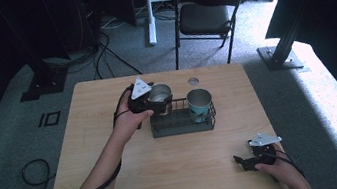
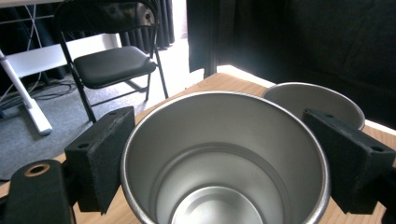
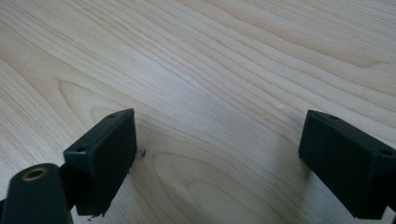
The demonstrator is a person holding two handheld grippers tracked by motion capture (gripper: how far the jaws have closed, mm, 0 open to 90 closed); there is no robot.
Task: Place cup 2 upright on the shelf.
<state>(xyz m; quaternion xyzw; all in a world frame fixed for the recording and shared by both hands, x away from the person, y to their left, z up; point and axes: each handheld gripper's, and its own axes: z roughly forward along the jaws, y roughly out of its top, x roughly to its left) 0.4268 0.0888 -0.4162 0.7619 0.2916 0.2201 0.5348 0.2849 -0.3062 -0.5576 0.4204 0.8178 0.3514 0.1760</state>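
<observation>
Firmly, the left gripper [image 2: 219,158] clamps a steel cup [image 2: 224,158] between its pads; a teal cup [image 1: 200,104] stands just beyond. Meanwhile the right gripper [image 3: 219,154] gapes wide over bare table [image 3: 224,70].

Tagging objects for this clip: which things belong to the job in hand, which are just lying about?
In the job:
- steel cup, gripped by the left gripper
- wire rack
- teal cup, standing in the rack

Lying about:
- right gripper, fingers apart over bare table
- folding chair
- floor cables
</observation>
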